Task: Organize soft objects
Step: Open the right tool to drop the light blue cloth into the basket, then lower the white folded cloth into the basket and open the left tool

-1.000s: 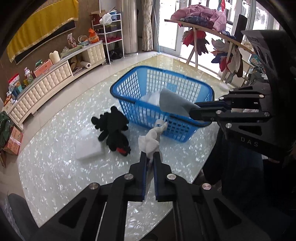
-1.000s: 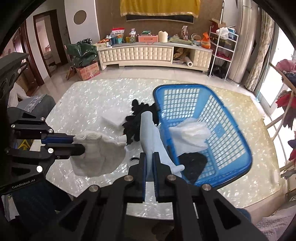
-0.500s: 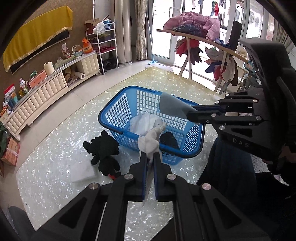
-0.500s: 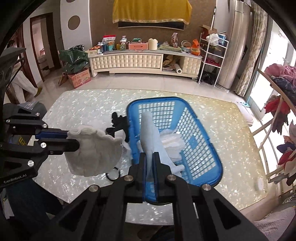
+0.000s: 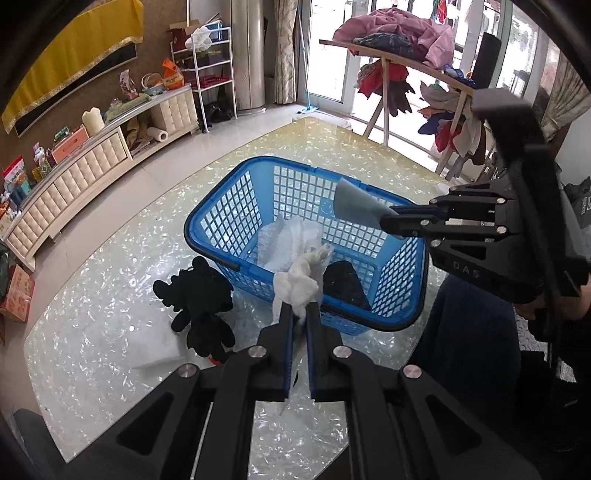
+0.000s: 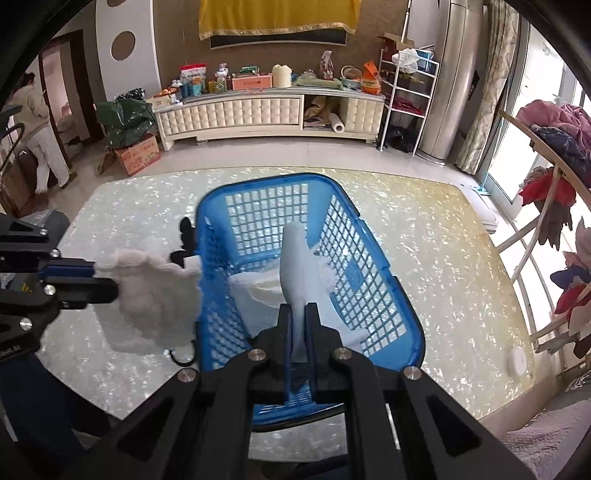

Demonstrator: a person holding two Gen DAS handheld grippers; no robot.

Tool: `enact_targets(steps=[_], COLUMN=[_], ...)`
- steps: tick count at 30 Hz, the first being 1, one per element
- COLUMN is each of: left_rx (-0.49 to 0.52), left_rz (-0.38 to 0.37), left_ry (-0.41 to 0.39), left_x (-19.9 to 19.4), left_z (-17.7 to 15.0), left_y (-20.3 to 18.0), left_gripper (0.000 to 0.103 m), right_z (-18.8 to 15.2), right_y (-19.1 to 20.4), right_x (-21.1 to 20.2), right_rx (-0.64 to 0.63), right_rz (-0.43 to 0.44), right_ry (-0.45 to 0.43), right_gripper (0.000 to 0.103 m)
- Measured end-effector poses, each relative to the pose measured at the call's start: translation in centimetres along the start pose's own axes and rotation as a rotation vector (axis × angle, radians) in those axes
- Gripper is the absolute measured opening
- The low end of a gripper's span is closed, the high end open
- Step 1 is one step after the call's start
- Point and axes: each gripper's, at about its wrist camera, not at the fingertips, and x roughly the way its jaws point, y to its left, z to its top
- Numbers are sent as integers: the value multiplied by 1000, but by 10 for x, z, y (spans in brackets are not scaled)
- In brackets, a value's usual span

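Table (image 5: 92,350) bearing basket (image 5: 207,225), black plush (image 5: 201,299)

Pale tiled floor (image 6: 258,158); cream tufted sideboard (image 6: 236,114); yellow wall hanging (image 6: 277,16); daylit glass doors (image 5: 325,48)

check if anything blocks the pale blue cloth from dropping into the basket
Nothing visible does. The pale blue cloth hangs over the open blue basket, with only a white cloth lying inside.
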Motion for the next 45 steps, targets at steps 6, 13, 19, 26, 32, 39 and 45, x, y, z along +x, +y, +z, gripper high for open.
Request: enact_targets(steps=[6, 13, 19, 26, 32, 39, 45], left_rx=[-18, -38, -49, -62, -63, -65, -58], left_rz=[-14, -23, -30, -37, -32, -20, -1], left_ry=[16, 28, 29, 31, 20, 0, -30], left_x=[11, 18, 21, 22, 16, 7, -6], left_z=[1, -2, -4, -7, -8, -8, -3], left_y=[9, 19, 24, 26, 27, 29, 32], left_gripper=[5, 5, 5, 5, 5, 5, 5], right_z=[-6, -12, -14, -27, -28, -34, -26], right_y=[4, 10, -1, 13, 10, 8, 25], right_x=[28, 47, 50, 52, 42, 37, 31], right_rx=[-16, -25, -20, -55, -8, 47, 13], right_rz=[-22, -31, -87, -77, -57, -38, -51], right_ry=[73, 139, 165, 219, 208, 228, 210], right_gripper=[6, 6, 6, 6, 47, 65, 81])
